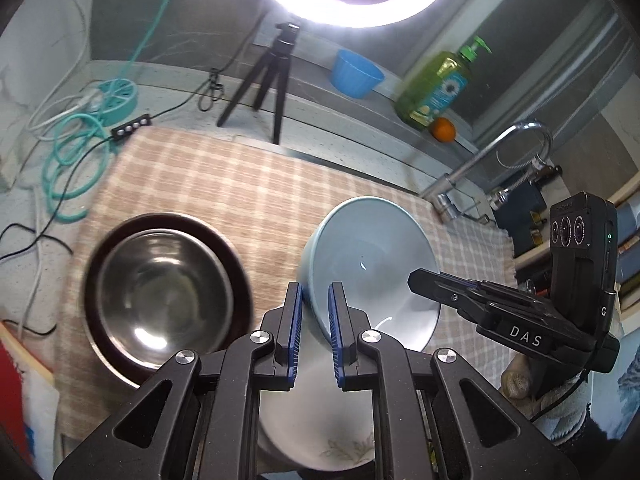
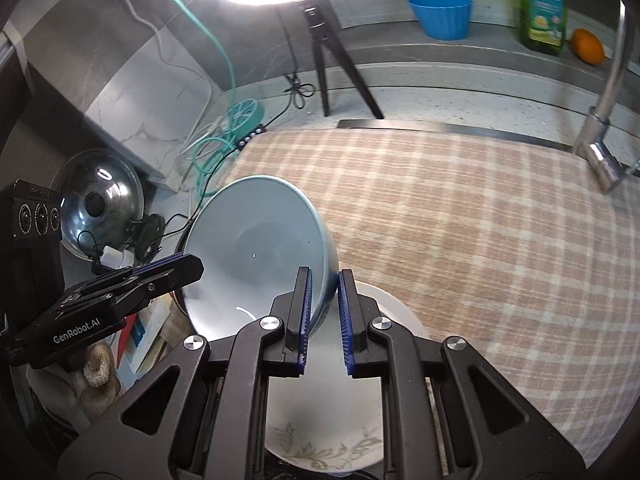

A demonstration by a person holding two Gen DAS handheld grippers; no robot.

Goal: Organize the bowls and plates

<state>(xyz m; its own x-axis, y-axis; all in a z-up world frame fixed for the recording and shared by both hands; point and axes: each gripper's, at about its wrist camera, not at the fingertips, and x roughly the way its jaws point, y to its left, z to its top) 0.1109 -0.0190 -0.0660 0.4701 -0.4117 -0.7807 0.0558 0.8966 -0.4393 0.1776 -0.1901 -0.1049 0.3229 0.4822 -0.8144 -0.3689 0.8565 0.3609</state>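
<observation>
We hold the pale blue bowl between both tools, tilted on edge above the white floral plate. Our left gripper is nearly closed, its blue pads pinching the bowl's rim at lower centre of the left wrist view. Our right gripper is likewise clamped on the opposite rim, seen at lower centre of its own view. In the left wrist view the right tool shows at the right edge. At centre left of that view a steel bowl sits inside a dark plate on the checked cloth.
</observation>
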